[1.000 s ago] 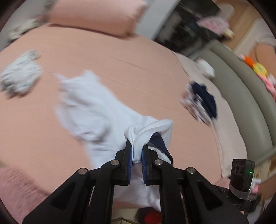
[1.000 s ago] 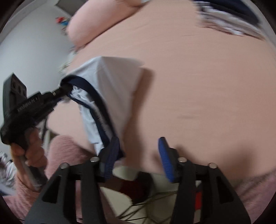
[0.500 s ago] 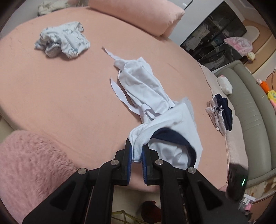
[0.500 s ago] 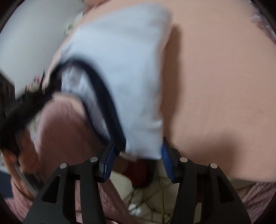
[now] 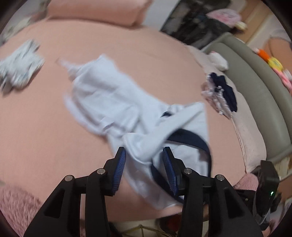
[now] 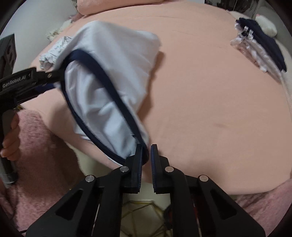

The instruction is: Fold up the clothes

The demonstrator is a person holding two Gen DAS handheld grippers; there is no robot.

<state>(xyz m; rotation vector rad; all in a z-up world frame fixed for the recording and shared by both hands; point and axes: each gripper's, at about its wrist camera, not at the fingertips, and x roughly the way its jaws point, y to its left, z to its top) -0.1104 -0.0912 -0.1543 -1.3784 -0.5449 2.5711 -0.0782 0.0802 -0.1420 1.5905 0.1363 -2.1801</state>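
Note:
A white garment with a navy-trimmed waistband (image 5: 113, 102) lies spread on the pink bed (image 5: 146, 60). My left gripper (image 5: 144, 164) is open, its jaws on either side of a bunched fold of the garment at the near edge. My right gripper (image 6: 146, 160) is shut on the navy waistband edge of the same garment (image 6: 113, 60) and holds it up over the bed's near edge. The left gripper (image 6: 53, 74) shows at the left of the right wrist view, at the waistband's other end.
A folded navy and white stack (image 5: 221, 96) lies at the bed's right edge, also in the right wrist view (image 6: 259, 52). A crumpled patterned garment (image 5: 20, 69) lies at the left. A pink pillow (image 5: 94, 9) sits at the back. A grey-green sofa (image 5: 255, 87) stands to the right.
My left gripper has opened and let go of the bunched cloth. My right gripper has shut on the waistband edge. The garment has spread wider on the bed.

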